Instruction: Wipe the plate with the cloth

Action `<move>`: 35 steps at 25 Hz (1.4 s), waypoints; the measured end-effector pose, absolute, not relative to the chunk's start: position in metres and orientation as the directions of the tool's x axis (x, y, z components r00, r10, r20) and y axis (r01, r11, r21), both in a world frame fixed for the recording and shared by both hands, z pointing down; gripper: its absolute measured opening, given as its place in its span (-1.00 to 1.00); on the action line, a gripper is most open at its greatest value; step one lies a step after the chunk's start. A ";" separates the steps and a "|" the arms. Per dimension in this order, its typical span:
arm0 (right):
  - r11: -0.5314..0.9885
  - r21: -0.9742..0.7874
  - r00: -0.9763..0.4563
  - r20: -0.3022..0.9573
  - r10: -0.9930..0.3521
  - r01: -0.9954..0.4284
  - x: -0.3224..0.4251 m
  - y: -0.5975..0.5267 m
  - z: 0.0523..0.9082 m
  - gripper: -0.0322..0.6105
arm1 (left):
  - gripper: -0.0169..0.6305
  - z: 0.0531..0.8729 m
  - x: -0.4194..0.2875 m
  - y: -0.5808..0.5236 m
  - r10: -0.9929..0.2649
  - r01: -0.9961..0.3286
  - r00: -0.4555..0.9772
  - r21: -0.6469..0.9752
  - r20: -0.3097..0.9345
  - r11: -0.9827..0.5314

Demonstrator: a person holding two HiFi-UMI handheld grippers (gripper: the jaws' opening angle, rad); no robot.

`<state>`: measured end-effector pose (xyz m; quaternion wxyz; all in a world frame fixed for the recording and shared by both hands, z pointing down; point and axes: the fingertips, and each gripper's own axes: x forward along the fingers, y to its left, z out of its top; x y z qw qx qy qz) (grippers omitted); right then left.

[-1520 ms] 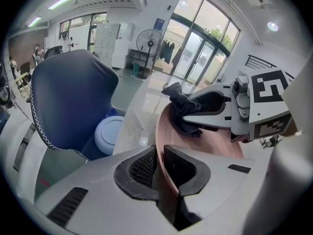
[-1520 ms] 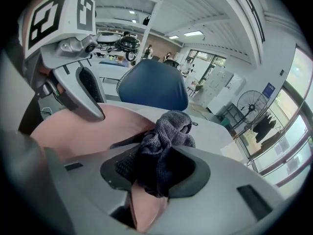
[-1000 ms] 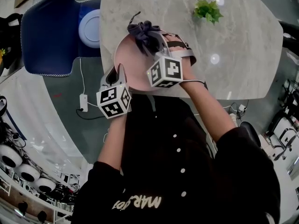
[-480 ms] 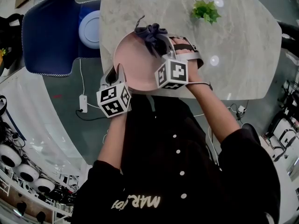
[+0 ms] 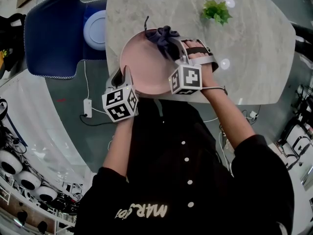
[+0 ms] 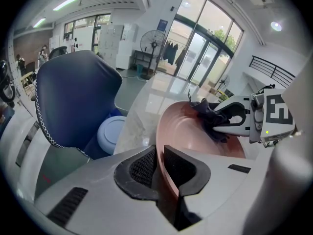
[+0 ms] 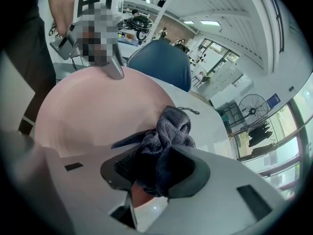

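The left hand-held gripper (image 6: 160,164) has its jaws pinched on the near rim of a round, pale pink plate (image 5: 143,65), one dark pad on each face of the rim. The plate spreads out ahead of this hand-held gripper, at the near edge of the grey marbled bench (image 5: 249,53).

The right hand-held gripper (image 7: 157,174) is clamped on a bunched dark grey-blue knitted cloth (image 7: 166,131). The wad fills the gap between its jaws and spills out ahead of them. The cloth rests on the plate's far side, just ahead of the right hand-held gripper's tips and across the plate from the left one.

Beyond the left hand-held gripper and to its left stands a navy blue chair (image 5: 51,33) with a pale blue round dish (image 5: 94,31) on its seat. Well beyond the right hand-held gripper a small green leafy plant (image 5: 217,11) sits on the bench.
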<state>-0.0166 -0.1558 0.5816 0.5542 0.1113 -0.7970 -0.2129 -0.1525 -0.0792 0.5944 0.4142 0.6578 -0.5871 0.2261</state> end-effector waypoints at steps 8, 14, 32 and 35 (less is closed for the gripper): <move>0.884 0.465 -0.352 0.836 -0.420 0.049 -0.018 -0.156 0.581 -0.47 | -0.77 0.594 -0.152 -0.079 -0.576 -0.953 0.229 0.300 0.785 0.031; 0.887 0.462 -0.408 0.805 -0.431 -0.024 -0.041 -0.148 0.567 -0.47 | -0.79 0.595 -0.153 -0.079 -0.576 -0.937 0.266 0.347 0.773 0.033; 0.943 0.333 -0.615 0.748 -0.251 0.020 -0.139 -0.102 0.566 -0.47 | -0.83 0.594 -0.152 -0.082 -0.598 -0.882 0.374 0.471 0.709 0.006; 0.946 0.322 -0.611 0.755 -0.240 0.026 -0.140 -0.102 0.572 -0.47 | -0.83 0.594 -0.151 -0.083 -0.597 -0.878 0.384 0.479 0.704 0.001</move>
